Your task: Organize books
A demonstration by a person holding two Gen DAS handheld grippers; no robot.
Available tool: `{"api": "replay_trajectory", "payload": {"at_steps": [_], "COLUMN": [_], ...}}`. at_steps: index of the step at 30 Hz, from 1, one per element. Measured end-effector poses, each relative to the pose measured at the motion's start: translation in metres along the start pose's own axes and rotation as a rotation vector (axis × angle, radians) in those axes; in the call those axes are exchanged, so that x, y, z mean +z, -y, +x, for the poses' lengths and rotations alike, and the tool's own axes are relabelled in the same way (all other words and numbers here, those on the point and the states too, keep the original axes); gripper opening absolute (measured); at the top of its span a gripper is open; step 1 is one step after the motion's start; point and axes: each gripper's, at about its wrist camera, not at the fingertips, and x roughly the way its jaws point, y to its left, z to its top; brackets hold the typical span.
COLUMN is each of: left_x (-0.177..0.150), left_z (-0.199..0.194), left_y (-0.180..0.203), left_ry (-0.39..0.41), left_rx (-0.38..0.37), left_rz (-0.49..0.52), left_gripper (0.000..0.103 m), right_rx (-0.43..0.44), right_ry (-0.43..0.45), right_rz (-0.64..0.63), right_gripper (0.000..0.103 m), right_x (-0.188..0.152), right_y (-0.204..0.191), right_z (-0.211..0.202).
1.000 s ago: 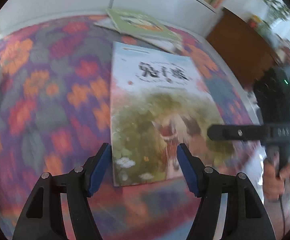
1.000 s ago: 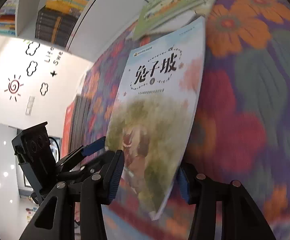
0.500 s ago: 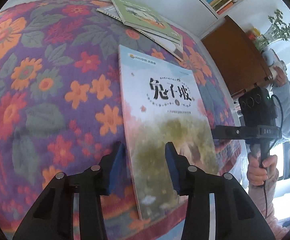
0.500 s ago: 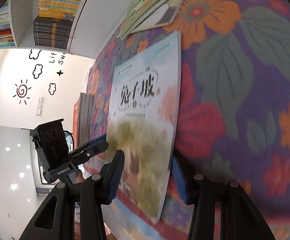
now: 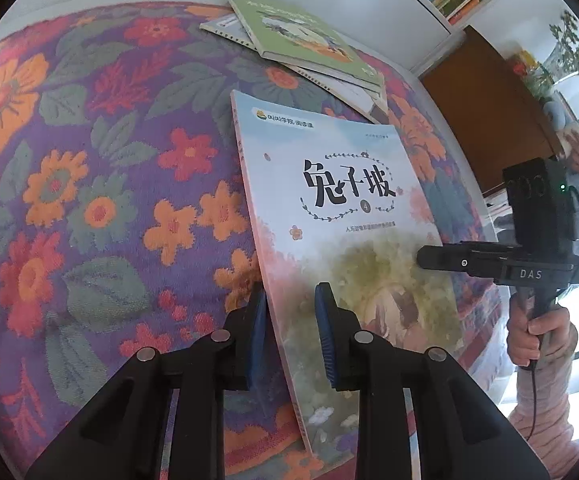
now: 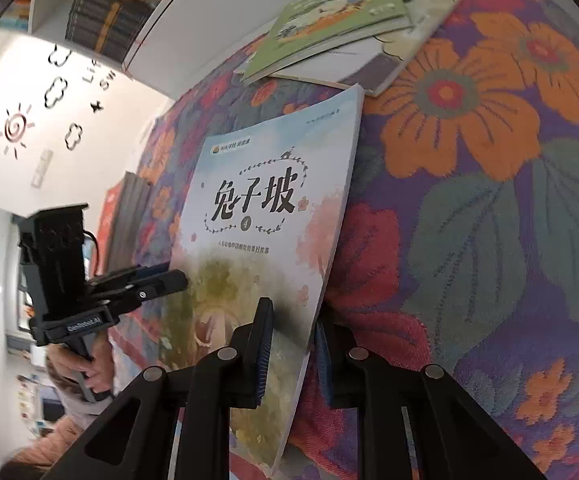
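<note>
Pale storybook (image 5: 341, 216) on flowered cloth (image 5: 89, 208), left gripper (image 5: 291, 312) and right gripper (image 6: 293, 332) jaws just closed, clenched on its opposite edges (green-covered pile (image 5: 309, 44) behind).

Child's reading room (bookshelves (image 6: 101, 12), wall stickers (image 6: 55, 92)).

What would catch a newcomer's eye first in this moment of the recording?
The pale picture book with bold black characters, lying mid-frame on the loud floral cloth. The left tool is shut on its spine edge and the right tool on the opposite edge, both just closed. Behind it, by the wall, sits a small stack topped by a green book.
</note>
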Motion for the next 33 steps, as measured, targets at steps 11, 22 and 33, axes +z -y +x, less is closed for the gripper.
{"api": "replay_trajectory", "payload": {"at_steps": [11,22,33], "left_x": [-0.0017,-0.0015,-0.0009], "left_z": [-0.0013,-0.0013,-0.001], "left_y": [0.0007,-0.0002,-0.0012], "left_ry": [0.025,0.027,0.029], "left_rx": [0.011,0.0,-0.003], "left_rz": [0.004,0.003,0.004], "left_gripper": [0.025,0.025,0.025], "right_rx": [0.019,0.027,0.039], "right_ry": [0.02,0.019,0.024], "right_rz": [0.013,0.018,0.018], "right_gripper": [0.017,0.018,0.018], "right_x": [-0.0024,-0.0015,-0.0013], "right_y": [0.0016,0.0011,0.0035], "right_z": [-0.0009,0.0004,-0.0001]}}
